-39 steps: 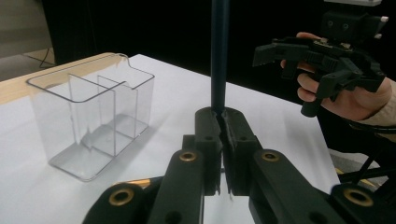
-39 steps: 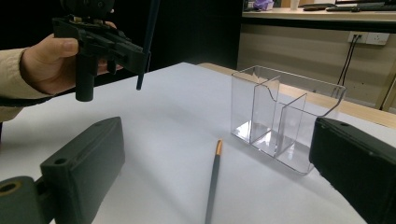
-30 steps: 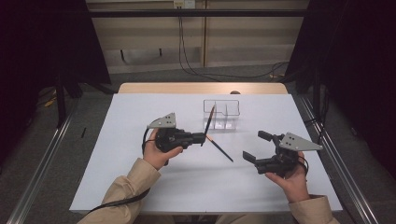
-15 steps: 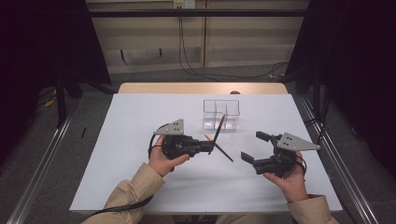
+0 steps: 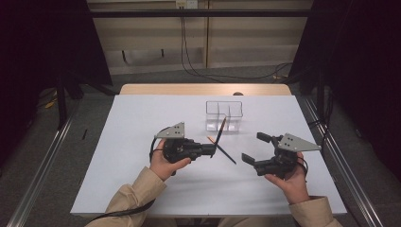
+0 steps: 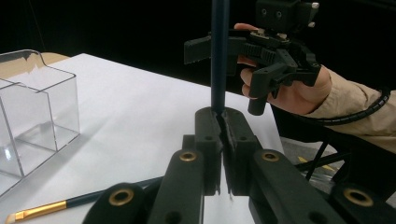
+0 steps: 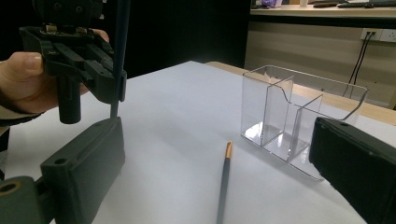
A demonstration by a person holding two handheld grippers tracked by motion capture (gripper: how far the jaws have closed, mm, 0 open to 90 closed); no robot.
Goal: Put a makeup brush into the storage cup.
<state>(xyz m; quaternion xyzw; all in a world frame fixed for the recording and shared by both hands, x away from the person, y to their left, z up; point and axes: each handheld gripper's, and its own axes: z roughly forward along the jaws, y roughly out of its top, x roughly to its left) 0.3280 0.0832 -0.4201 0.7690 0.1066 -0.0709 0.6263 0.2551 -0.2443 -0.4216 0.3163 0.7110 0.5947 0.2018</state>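
Two pencils: left gripper (image 5: pixel 211 150) jaws clamped one dark slim pencil (image 5: pixel 220 132); right gripper (image 5: pixel 255 149) jaws apart.
Advice: keep it upright over the clear plastic organiser (image 5: pixel 224 115).

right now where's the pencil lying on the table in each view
High view: the lying pencil runs diagonally at the centre, between the two hand-held grippers, in front of the clear organizer.
Left gripper view: at the bottom left, gold end leftmost, below the organizer.
Right gripper view: at the bottom centre, gold end up, left of the organizer.
Shared landmark: the clear organizer.
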